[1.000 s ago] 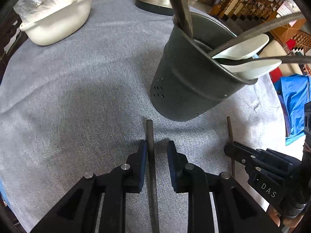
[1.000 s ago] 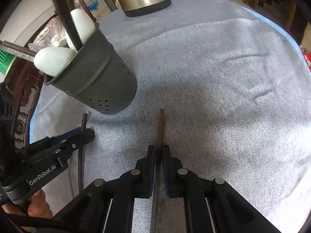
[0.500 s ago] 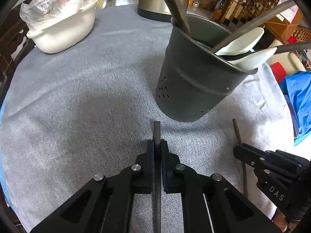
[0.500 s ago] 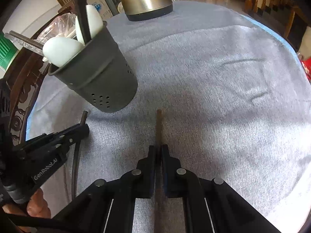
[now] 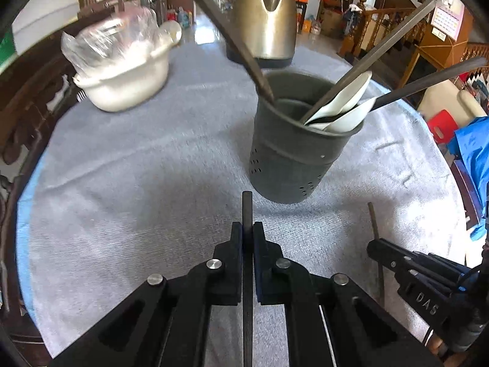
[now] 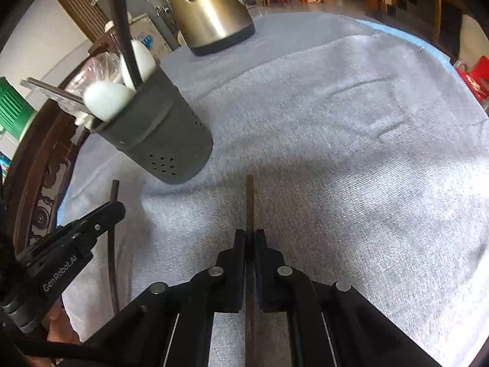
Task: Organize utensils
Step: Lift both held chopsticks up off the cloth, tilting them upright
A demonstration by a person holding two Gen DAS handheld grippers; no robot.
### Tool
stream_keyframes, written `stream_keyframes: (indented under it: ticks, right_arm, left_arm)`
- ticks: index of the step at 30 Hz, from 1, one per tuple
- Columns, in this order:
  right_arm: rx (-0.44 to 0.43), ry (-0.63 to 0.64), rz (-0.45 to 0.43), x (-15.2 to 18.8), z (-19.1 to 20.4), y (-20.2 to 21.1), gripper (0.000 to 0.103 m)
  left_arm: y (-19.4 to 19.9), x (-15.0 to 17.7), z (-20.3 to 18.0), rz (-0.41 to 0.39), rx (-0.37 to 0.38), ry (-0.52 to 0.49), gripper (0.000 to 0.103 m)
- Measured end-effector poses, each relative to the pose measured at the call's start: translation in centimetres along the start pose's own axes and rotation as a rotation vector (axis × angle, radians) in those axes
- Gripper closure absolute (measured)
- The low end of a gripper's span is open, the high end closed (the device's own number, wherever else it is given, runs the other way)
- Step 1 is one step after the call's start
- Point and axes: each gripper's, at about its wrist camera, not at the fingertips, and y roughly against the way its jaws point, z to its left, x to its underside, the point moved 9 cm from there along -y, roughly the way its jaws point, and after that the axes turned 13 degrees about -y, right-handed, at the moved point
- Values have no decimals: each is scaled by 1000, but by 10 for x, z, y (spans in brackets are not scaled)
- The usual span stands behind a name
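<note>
Both grippers clamped on chopsticks, near holder

Left gripper pinches dark grey chopstick; right gripper pinches brownish chopstick. Grey perforated holder w/ white spoons on cloth-covered counter.

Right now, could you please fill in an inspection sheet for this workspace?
Surface: round table under a grey woven cloth, some creases.
Job's things: dark grey perforated metal utensil holder upright, holding white ceramic spoons and dark chopsticks.
Clutter: brass-coloured metal kettle; cream plastic tub with a clear plastic bag.
Grippers: left tongs shut on a dark chopstick; right tongs shut on a brown chopstick.
Cables: nothing seen.
Surroundings: wooden staircase railing, blue fabric, red stool.
</note>
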Motion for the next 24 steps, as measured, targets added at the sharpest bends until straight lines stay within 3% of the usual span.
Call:
stream_keyframes:
  ticks: [10, 24]
  right_arm:
    - [-71, -9, -129, -5, 2, 77, 97]
    - [-271, -23, -197, -8, 12, 136, 97]
  left_arm:
    - [85, -10, -8, -156, -56, -18, 97]
    - [162, -3, 4, -316, -18, 22, 97]
